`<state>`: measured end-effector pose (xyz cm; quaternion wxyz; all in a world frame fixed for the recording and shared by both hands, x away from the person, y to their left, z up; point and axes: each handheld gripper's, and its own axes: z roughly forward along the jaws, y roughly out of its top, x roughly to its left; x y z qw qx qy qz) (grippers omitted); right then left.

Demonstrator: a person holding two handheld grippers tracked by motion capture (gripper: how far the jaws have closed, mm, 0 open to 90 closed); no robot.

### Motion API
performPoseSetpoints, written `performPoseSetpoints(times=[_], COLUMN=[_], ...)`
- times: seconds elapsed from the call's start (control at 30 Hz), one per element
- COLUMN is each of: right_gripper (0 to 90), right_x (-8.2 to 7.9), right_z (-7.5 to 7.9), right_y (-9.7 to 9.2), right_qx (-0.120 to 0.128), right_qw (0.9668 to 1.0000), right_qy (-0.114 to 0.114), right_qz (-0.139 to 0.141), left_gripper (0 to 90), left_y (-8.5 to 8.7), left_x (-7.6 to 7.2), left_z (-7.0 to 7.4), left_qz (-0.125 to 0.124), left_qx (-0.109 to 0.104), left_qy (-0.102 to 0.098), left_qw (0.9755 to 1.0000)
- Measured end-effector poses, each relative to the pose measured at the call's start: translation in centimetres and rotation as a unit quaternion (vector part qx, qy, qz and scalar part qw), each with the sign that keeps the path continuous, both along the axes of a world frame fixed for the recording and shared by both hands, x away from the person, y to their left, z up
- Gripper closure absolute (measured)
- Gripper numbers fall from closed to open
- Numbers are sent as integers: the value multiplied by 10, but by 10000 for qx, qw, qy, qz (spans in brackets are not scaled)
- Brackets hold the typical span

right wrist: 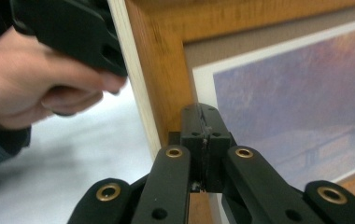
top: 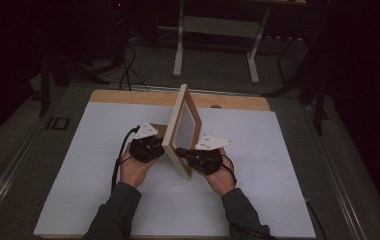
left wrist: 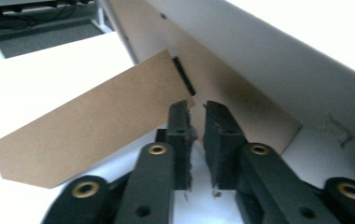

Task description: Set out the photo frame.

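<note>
A: The picture frame (top: 182, 131) is standing on edge near the middle of the white bench (top: 78, 200), its wooden border tilted a little, with the printed picture facing your right hand.

B: And the cardboard stand (left wrist: 87, 130) on its back?

A: It is swinging out from the backing board, hinged at a dark slot, right in front of your left gripper (left wrist: 196, 109). Those jaws are sitting a narrow gap apart, with the corner of the stand just beyond their tips; nothing is being pressed between the pads.

B: What is my right gripper (right wrist: 202, 114) doing?

A: Its jaws are closed flat against each other, tips resting at the inner edge of the wooden border, beside the picture's pale margin. I cannot tell whether they are pinching anything.

B: And in the high view?

A: You are holding one gripper on each side of the frame: left gripper (top: 147, 147) behind it, right gripper (top: 200, 159) at its front lower corner.
</note>
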<state>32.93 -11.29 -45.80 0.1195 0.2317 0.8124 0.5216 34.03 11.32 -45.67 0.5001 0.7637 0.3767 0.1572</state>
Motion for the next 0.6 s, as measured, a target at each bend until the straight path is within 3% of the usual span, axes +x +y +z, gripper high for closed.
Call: performPoseSetpoints(times=[0.3,0.5,0.6], right_gripper=[885,855,790], right_x=[-1,0,1], right_z=[-2,-6,-8], right_y=[-6,-10,-12], right_qx=[-95,-181,-180], right_qw=[9999,9998,9997], right_qy=[54,110,149], right_qz=[54,39,-20], left_gripper=[629,604,604], left_y=[12,21,26], left_x=[-9,-16,-20], left_z=[5,6,6], left_qz=[-124,-150,-196], left_qx=[-185,-228,-261], left_qy=[147,193,155], left_qw=[9996,9994,9993])
